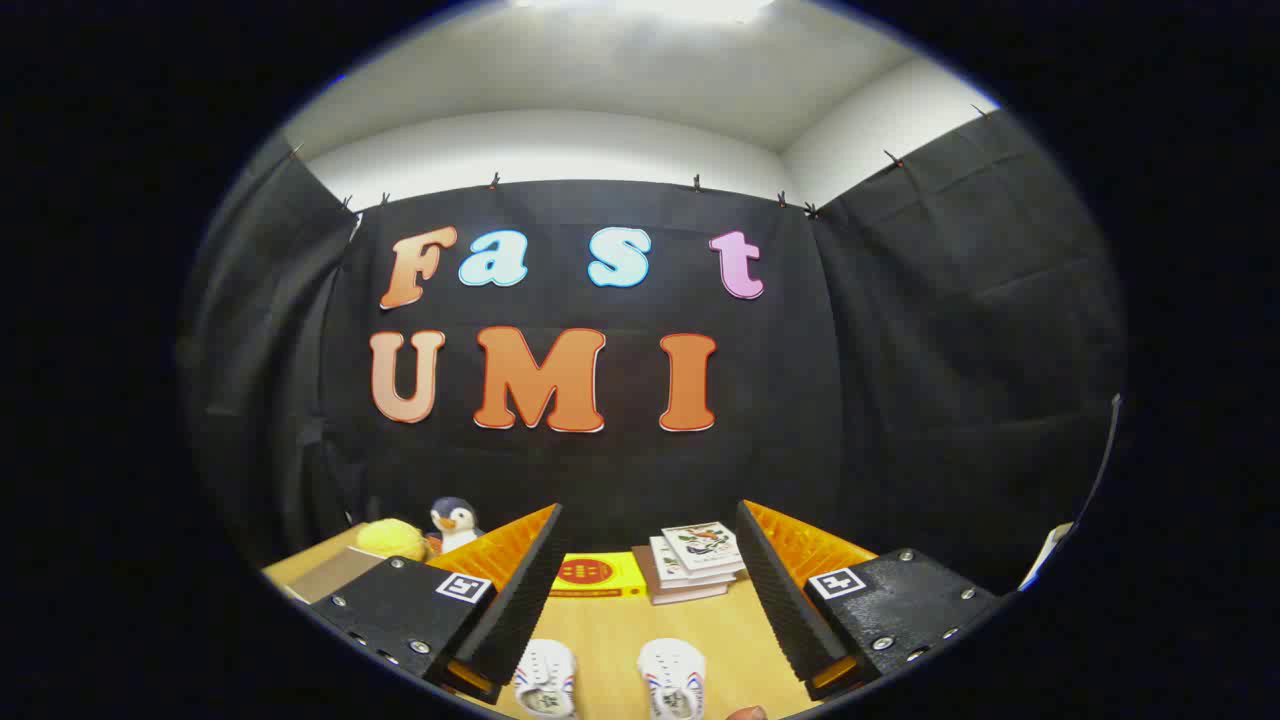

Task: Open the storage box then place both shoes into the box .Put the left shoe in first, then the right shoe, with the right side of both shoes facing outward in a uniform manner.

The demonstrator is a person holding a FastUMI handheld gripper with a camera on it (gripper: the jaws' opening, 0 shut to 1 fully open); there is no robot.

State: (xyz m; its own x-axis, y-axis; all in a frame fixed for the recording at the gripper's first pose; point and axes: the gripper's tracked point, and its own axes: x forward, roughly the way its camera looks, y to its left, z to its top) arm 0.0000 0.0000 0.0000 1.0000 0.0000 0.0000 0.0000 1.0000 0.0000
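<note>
Gripper view: The gripper is held high and level, its fingers spread wide with nothing between them. The table lies below. Two white shoes stand side by side between the fingers, close under the camera, toes pointing away. Which is the left shoe cannot be told from here. Beyond the fingers, at the far edge of the table, lie a yellow box and a stack of books. A penguin toy and a yellow plush sit beyond the left finger.

The storage box cannot be identified with certainty; the yellow box may be it, lying flat and apparently shut.

Judged step: opening the box, not yet begun. To do it well, tilt the gripper down until the box lid comes into full view. Approach over the shoes without touching them. Keep the fingers apart until they straddle the lid edge, then close on the edge alone and lift steadily. Keep clear of the books beside it.
</note>
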